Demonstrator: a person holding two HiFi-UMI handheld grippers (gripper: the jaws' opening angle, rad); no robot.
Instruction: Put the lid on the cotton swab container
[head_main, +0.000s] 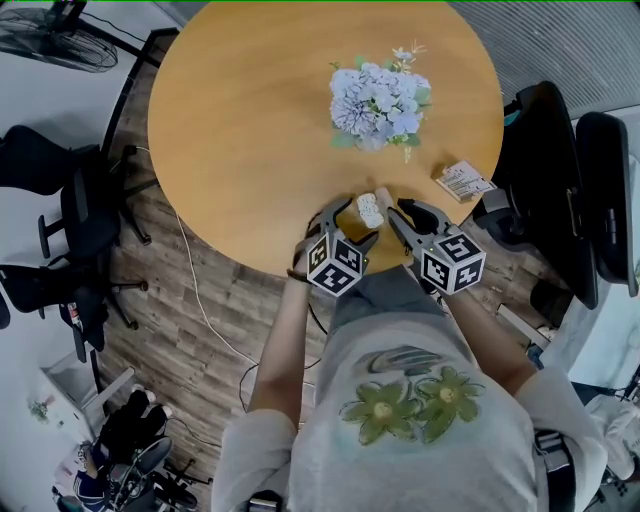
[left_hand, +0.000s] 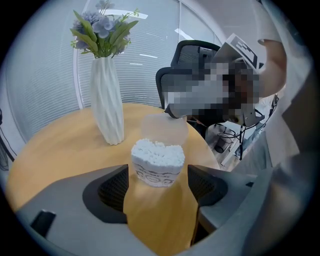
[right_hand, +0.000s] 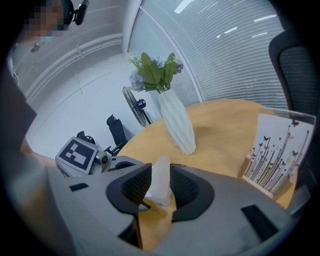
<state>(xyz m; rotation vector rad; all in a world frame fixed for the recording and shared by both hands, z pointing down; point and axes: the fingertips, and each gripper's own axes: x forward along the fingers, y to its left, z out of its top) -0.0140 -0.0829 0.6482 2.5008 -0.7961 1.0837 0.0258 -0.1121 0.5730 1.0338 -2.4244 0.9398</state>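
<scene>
**A:** Why is the left gripper (left_hand: 158, 184) waiting with its jaws apart?

**B:** It is bracketing the cotton swab container (left_hand: 157, 161), which is standing open on the near edge of the table (head_main: 250, 130). There is one pad on each side, close in but not visibly squeezing. I'd say it is getting ready to steady the tub.

**A:** And the right gripper (right_hand: 160, 186)?

**B:** Its jaws are pinching the translucent lid (left_hand: 164, 129) by its sides. It is holding the lid just beside the container, raised above the swabs. That is probably so the lid can go over the open top and be pressed down squarely.
</scene>
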